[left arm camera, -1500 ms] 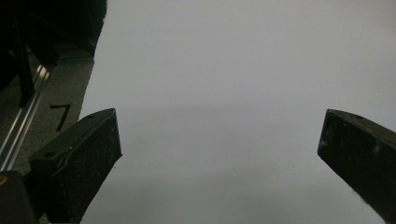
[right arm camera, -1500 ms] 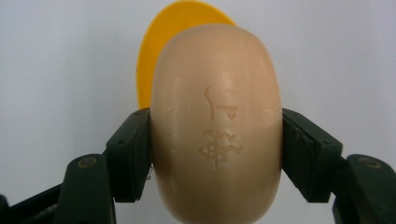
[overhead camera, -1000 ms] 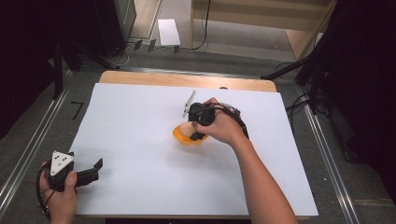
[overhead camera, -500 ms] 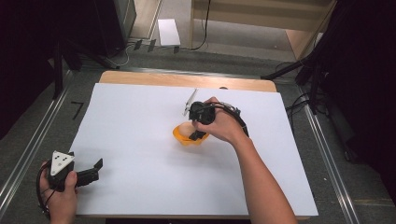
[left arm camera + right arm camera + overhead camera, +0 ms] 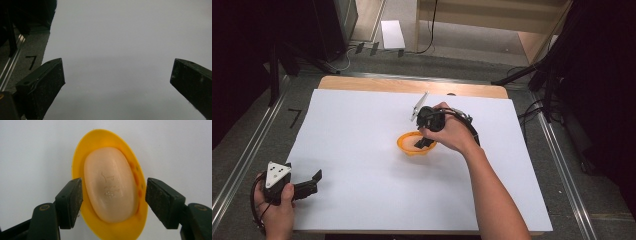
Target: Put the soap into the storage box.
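Observation:
An oval yellow-orange soap dish lies near the middle of the white sheet, and a pale peach bar of soap rests in it. My right gripper points down over the dish, open, with one jaw on each side of the dish and neither pressing on the soap. At the front left corner my left gripper lies low over bare white paper, its jaws wide apart and holding nothing.
The white sheet covers most of a wooden table. Metal rails run along both sides on the grey floor. A black mark sits on the floor beyond the sheet's left edge.

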A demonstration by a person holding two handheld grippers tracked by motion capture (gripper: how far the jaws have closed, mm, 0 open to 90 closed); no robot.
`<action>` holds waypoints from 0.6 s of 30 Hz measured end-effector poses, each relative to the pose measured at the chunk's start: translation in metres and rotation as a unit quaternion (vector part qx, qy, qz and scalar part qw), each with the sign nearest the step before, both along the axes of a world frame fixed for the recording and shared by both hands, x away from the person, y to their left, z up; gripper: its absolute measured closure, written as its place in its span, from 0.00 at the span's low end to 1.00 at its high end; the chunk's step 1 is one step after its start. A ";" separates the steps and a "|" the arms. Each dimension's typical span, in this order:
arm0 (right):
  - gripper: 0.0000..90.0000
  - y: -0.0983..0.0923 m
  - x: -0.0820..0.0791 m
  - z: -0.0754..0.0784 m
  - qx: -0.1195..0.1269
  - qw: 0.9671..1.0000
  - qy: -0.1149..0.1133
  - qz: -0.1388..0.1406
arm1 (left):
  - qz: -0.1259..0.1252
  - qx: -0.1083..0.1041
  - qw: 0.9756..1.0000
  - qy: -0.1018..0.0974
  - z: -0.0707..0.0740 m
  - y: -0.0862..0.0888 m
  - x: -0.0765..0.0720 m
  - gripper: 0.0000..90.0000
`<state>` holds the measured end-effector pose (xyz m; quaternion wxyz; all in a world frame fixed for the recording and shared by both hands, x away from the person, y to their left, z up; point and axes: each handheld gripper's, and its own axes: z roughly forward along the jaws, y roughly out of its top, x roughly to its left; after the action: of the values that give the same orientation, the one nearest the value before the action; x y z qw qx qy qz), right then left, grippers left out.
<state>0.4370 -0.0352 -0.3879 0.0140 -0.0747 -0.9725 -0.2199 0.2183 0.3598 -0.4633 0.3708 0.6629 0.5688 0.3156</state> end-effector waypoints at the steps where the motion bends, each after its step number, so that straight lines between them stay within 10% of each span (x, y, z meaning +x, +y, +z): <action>1: 0.33 -0.003 0.000 0.000 0.000 1.000 -0.004 -0.005 | 0.000 0.001 1.000 0.000 0.000 0.000 0.000 0.00; 12: 0.14 -0.037 -0.001 0.005 0.069 0.993 -0.035 -0.087 | 0.001 0.003 1.000 0.001 0.000 0.000 0.000 0.00; 18: 0.06 -0.069 -0.010 -0.004 0.092 0.980 -0.039 -0.173 | 0.001 0.005 1.000 0.001 0.000 -0.001 0.000 0.00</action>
<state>0.4273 -0.1047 -0.3917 -0.0551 -0.2320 -0.9204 -0.3099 0.2183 0.3591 -0.4632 0.3666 0.6643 0.5686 0.3179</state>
